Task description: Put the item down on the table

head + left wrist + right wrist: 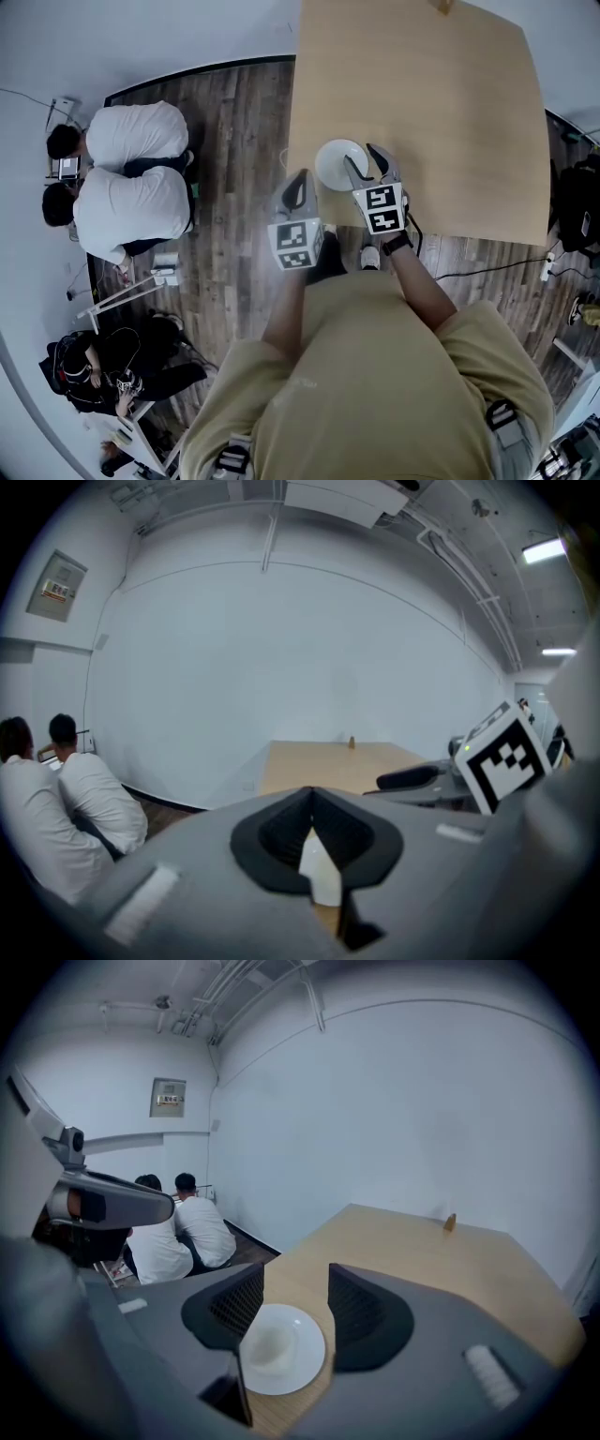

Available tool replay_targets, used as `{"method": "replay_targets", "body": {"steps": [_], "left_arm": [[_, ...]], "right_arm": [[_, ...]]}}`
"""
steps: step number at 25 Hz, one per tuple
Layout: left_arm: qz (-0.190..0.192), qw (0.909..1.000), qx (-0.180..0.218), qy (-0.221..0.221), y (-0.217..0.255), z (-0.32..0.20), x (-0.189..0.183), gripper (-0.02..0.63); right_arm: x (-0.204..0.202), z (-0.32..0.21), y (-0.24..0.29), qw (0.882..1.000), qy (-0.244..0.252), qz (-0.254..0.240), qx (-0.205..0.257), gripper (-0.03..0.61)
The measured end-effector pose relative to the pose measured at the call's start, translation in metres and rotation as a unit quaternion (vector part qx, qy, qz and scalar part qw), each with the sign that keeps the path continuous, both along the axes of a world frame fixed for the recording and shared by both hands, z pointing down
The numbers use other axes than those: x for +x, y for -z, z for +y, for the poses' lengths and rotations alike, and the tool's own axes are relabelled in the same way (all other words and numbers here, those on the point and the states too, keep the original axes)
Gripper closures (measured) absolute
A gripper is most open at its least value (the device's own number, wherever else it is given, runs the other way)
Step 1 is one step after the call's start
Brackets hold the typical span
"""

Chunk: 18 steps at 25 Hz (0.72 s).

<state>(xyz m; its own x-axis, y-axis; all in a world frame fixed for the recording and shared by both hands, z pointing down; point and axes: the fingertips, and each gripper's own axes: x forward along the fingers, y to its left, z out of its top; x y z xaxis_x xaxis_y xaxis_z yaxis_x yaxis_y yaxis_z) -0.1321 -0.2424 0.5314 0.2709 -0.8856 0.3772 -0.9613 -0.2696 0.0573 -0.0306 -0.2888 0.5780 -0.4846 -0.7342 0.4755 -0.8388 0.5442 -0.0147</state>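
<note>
A white plate (pixel 336 161) with a shallow dished middle lies on the light wooden table (pixel 441 112), near its front left corner. My right gripper (pixel 366 161) hovers just over it, open. In the right gripper view the plate (pixel 277 1349) shows below and between the two spread jaws of the right gripper (pixel 295 1283), its left rim passing under the left jaw. My left gripper (pixel 300 180) is off the table's left edge, over the floor, jaws shut tip to tip and empty. In its own view the left gripper (pixel 311 799) points along the table (pixel 328 761).
A small brown object (pixel 443 6) stands at the table's far edge. Two people in white shirts (pixel 131 178) sit on the dark wooden floor to the left, and another person (pixel 103 370) is at lower left. Cables and a power strip (pixel 548 267) lie on the floor at right.
</note>
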Motion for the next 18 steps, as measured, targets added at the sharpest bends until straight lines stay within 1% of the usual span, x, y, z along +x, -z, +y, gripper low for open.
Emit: {"method": "replay_targets", "body": {"steps": [8,13,18], "left_arm": [[-0.003,0.9992,0.039,-0.004,0.045,0.012,0.013,0.612],[0.000,0.9982,0.060,0.000,0.069,0.019,0.011,0.611],[0.002,0.9962,0.086,0.016,0.094,0.031,0.003,0.611]], "right_arm": [[0.017,0.012,0.063,0.998,-0.003,-0.028,0.057,0.381],[0.028,0.018,0.094,0.995,-0.002,-0.035,0.090,0.407],[0.047,0.037,0.122,0.993,-0.019,-0.045,0.111,0.445]]}}
